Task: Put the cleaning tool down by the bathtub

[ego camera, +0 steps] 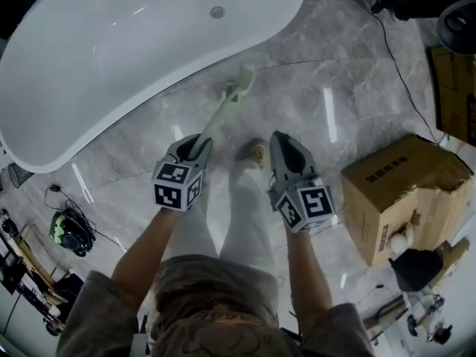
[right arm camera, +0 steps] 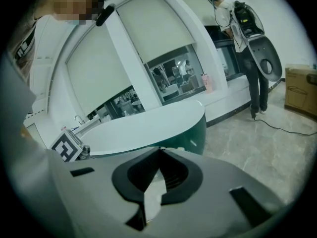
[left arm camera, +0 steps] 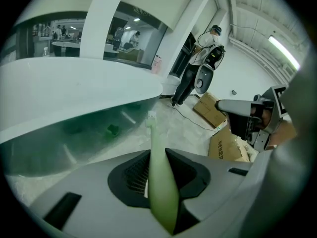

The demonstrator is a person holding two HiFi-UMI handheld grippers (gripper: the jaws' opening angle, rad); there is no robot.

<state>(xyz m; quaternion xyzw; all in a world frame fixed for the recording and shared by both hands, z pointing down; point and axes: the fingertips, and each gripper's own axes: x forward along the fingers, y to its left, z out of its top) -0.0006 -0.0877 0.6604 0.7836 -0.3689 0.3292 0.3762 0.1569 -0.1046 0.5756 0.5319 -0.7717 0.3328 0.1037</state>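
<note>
1. Nearest the head camera is the person's lap in brown patterned shorts (ego camera: 216, 303). Both bare forearms reach forward, and pale legs (ego camera: 242, 214) run down to a foot on the floor.
2. Under everything spreads the grey marbled stone floor (ego camera: 320, 88), glossy, with streaks of lamp light on it.
3. To the upper left stands the white oval glossy bathtub (ego camera: 126, 58). Its drain sits near the far end and its curved rim runs across in front of the person.
4. To the right, well apart from the bathtub, sits a brown cardboard box (ego camera: 394, 188) with torn flaps.
5. Beside the right knee, the grey right gripper (ego camera: 281, 140) with its marker cube points at the floor. Its jaws meet at the tips. A pale sliver shows in the gap behind them, and I cannot tell what it is.
6. Level with it, the grey left gripper (ego camera: 199, 146) is clamped on the handle of the pale green long-handled cleaning tool (ego camera: 221, 114) with a white bristle head.
7. From those jaws the cleaning tool slants forward and away. Its head lies low, just beside the outer wall of the bathtub. Whether it touches the floor cannot be told.
</note>
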